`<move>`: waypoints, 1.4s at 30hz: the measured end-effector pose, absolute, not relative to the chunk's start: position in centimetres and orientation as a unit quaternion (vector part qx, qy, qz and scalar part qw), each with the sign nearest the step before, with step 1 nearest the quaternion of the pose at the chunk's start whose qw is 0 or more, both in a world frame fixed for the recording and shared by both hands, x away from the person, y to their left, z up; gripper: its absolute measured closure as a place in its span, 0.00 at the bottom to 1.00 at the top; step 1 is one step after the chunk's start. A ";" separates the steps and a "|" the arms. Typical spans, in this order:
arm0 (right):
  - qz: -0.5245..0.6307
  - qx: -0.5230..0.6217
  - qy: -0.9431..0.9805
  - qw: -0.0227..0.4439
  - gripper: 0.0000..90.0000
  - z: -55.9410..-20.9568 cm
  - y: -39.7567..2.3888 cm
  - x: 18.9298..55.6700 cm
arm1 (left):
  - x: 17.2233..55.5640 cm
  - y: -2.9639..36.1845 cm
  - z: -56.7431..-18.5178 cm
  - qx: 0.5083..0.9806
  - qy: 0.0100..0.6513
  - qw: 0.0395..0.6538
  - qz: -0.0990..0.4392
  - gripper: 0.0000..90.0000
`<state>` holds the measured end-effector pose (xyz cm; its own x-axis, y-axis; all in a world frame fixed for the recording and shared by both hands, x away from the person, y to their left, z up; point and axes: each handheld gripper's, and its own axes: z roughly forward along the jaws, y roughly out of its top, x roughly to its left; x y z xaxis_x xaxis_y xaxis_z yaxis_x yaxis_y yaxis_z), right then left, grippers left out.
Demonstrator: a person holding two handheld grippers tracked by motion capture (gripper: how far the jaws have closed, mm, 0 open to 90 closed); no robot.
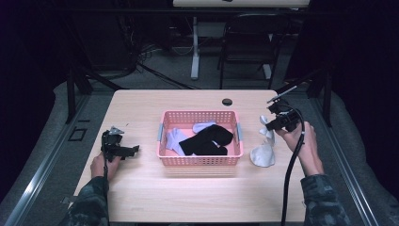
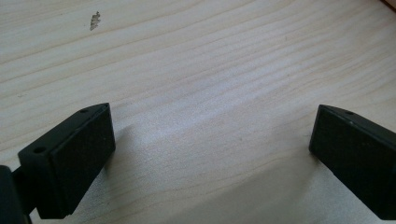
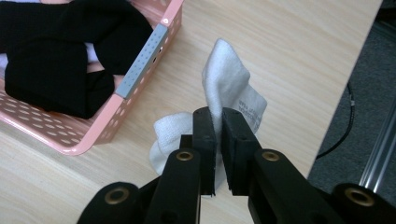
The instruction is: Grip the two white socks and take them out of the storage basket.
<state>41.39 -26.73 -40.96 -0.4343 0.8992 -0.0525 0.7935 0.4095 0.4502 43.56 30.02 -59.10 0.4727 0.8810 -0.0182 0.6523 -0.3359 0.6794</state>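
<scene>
High view shows a pale wooden worktop [image 1: 141, 197] with a pink basket [image 1: 200, 161] at its centre, and a person's forearms coming in from six o'clock, a tool in each hand. At about three o'clock of the basket the right tool [image 1: 272, 123] is raised off the wood with a white sock [image 1: 262, 154] hanging from it, the sock's lower end pooled on the worktop just beside the basket's right wall. In the right gripper view the right tool [image 3: 218, 135] has its jaws pressed together on a fold of the white sock [image 3: 229, 84], pinching it near one end so the rest drapes free; I'd judge that grip suits lifting it over the rim. Inside the basket lie a black sock [image 1: 207, 140] across the middle and a pale lilac sock [image 1: 175, 139] toward nine o'clock. The left tool [image 1: 115, 147] rests low at nine o'clock of the basket, well apart from it. The left gripper view has the left tool [image 2: 212, 140] with jaws wide apart over bare wood, holding nothing, apparently parked out of the way.
</scene>
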 end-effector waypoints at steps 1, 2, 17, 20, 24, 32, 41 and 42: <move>0.187 0.513 0.826 0.140 0.94 -41.5 -26.6 41.5 | 43.6 30.0 -59.1 0.797 0.481 0.318 0.180 0.00; 0.191 0.513 0.827 0.127 0.94 -41.9 -26.6 41.6 | 43.6 30.0 -59.1 0.797 0.481 0.317 0.180 0.00; 0.195 0.546 0.813 0.050 0.93 -50.6 -25.3 43.7 | 43.6 30.0 -59.1 0.797 0.481 0.318 0.182 0.00; 0.189 0.550 0.812 0.041 0.91 -51.5 -25.3 43.9 | 43.6 30.0 -59.1 0.797 0.481 0.317 0.180 0.00; 0.207 0.548 0.810 0.039 0.84 -51.6 -25.7 43.9 | 43.6 30.0 -59.2 0.796 0.481 0.319 0.183 0.00; 0.244 0.539 0.805 0.047 0.61 -49.7 -26.6 42.6 | 43.6 30.0 -59.1 0.797 0.481 0.318 0.180 0.00; 0.258 0.521 0.808 0.090 0.32 -48.1 -28.0 39.4 | 43.6 30.0 -59.1 0.797 0.481 0.317 0.180 0.00; 0.260 0.522 0.807 0.092 0.28 -48.0 -28.3 39.1 | 43.6 30.0 -59.1 0.796 0.481 0.318 0.182 0.00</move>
